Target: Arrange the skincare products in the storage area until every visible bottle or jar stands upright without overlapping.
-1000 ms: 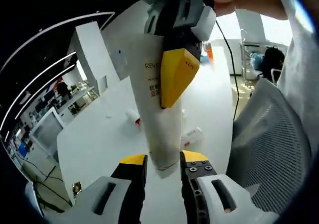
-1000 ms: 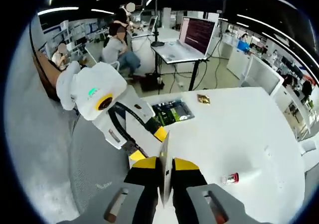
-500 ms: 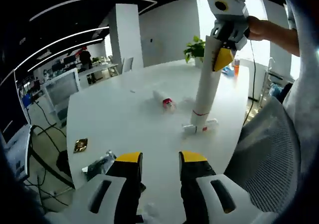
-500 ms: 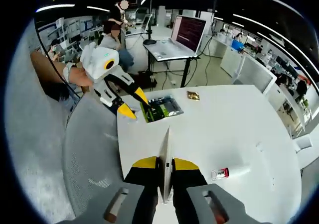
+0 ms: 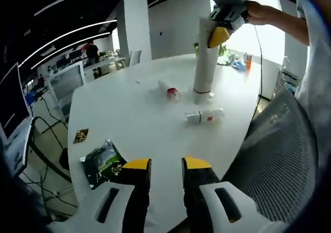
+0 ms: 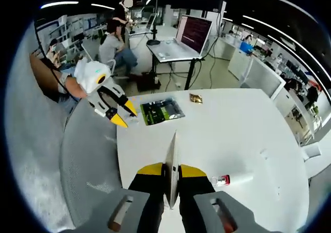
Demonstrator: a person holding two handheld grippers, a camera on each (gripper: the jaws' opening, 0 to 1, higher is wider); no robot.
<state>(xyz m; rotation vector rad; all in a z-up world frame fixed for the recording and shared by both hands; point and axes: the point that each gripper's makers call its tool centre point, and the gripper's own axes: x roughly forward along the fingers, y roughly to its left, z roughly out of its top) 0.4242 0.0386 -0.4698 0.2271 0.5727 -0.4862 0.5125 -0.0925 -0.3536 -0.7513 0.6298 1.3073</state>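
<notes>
Left hand-held gripper (image 5: pixel 159 165) withdrawn, jaws apart, right hand-held gripper (image 6: pixel 171 172) still clamping tube (image 5: pixel 203 62) upright

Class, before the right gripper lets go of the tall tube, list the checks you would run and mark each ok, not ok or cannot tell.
1. Right gripper shut on the tall white tube: ok.
2. Tube upright, cap down: ok.
3. Cap seated flat on the white table: cannot tell.
4. Left gripper open and apart from the tube: ok.
5. Small bottle and red-capped tube upright: not ok, both lie flat.
</notes>
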